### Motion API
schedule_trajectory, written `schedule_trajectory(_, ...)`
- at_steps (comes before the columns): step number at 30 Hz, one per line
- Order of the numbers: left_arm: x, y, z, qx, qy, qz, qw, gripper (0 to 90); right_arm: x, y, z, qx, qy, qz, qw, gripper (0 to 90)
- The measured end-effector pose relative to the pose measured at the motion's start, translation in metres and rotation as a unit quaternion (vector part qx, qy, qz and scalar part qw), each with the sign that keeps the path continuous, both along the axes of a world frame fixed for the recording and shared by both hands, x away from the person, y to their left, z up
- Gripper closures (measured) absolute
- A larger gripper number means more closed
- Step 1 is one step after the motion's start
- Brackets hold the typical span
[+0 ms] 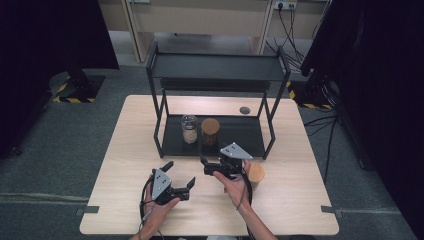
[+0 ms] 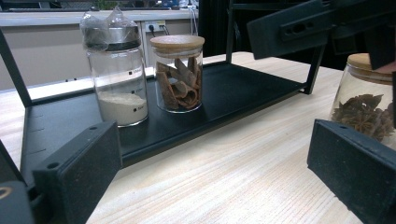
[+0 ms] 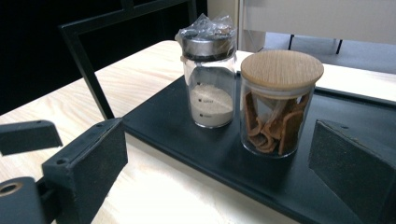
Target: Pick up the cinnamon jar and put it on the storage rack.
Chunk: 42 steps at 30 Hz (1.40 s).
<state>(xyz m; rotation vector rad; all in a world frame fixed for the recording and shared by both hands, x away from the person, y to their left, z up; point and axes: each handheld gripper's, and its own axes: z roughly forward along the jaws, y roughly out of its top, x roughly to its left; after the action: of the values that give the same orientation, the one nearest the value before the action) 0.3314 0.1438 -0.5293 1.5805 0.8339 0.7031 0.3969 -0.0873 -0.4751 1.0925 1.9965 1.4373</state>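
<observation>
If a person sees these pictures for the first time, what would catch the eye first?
Probably the black rack on the table, with two jars side by side on its lower shelf: a cinnamon jar and a powder jar. Next, both open grippers, left and right, and the star anise jar by the right one.

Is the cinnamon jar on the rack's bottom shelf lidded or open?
Lidded. A wooden lid sits flat on the cinnamon jar, which stands upright on the black shelf.
</observation>
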Motion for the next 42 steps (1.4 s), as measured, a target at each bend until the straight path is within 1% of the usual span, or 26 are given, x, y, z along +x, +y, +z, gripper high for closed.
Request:
schedule_trajectory(10,0.0,0.0,0.0,0.0,0.0,0.0,1.0,2.6,-0.008,-0.004,0.0,-0.001,-0.004,0.002,1.0,4.9)
schedule_trajectory(16,0.0,0.0,0.0,0.0,0.0,0.0,1.0,2.6,-0.012,-0.005,-0.002,0.0,-0.002,0.006,1.0,4.9)
schedule_trajectory(29,0.0,0.0,0.0,0.0,0.0,0.0,1.0,2.6,-0.025,-0.009,0.0,0.007,-0.002,0.015,0.9999,4.9)
schedule_trajectory(37,0.0,0.0,0.0,0.0,0.0,0.0,1.0,2.6,-0.035,-0.01,0.001,0.004,-0.008,0.021,0.9997,4.9)
schedule_trajectory(42,0.0,0.0,0.0,0.0,0.0,0.0,1.0,2.6,-0.038,-0.013,0.0,0.003,-0.009,0.02,0.9998,4.9)
